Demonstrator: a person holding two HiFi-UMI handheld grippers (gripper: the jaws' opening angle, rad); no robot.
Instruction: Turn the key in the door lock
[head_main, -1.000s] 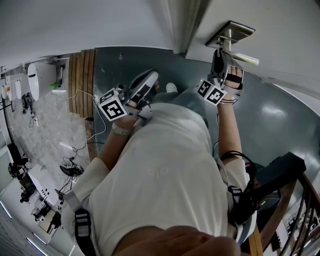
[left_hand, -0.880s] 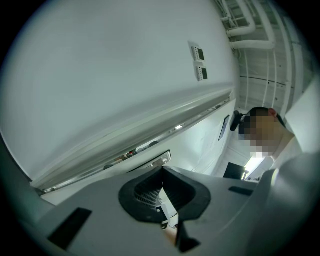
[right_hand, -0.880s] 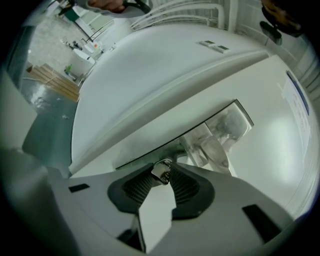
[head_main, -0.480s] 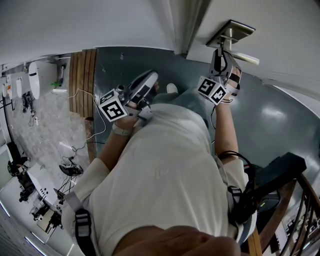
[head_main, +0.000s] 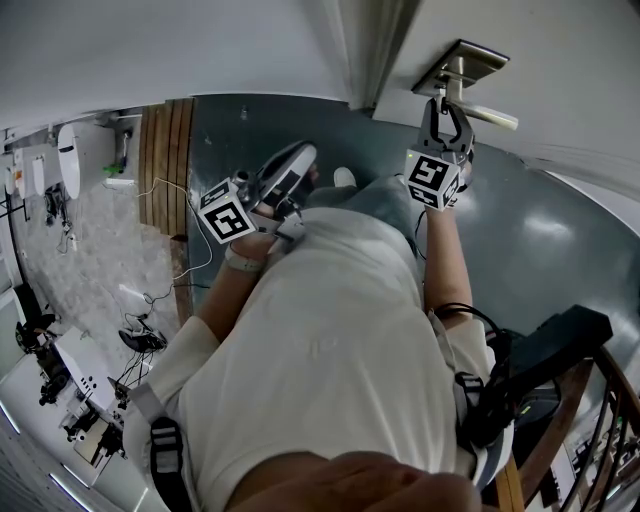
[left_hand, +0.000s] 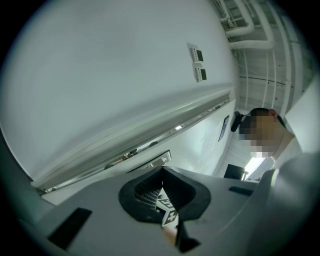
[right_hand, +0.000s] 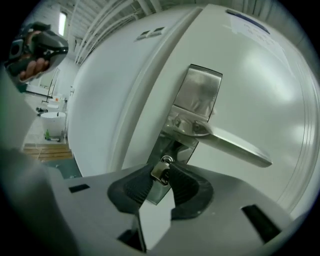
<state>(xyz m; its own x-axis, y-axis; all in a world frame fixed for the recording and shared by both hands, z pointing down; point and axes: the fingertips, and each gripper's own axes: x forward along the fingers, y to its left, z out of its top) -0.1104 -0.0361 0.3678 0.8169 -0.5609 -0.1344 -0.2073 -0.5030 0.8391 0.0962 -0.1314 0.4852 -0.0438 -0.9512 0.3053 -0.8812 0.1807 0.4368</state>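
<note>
The door (right_hand: 250, 75) is plain glossy white. Its lock plate (right_hand: 200, 95) and lever handle (right_hand: 235, 147) are brushed silver-grey metal. The key (right_hand: 160, 171) has a yellowish, brassy-silver head. The right claw (right_hand: 162, 171) has a pale grey body with black ribbed pads (right_hand: 132, 188); the left claw (left_hand: 162, 172) has the same grey and black. Its marker cube (head_main: 226, 218) is white with black square patterns, as is the right one (head_main: 433, 178). The floor (head_main: 540, 230) is dark blue-green with a dull sheen, beside brown wooden planks (head_main: 165, 160). The person's shirt (head_main: 320, 350) is off-white.
</note>
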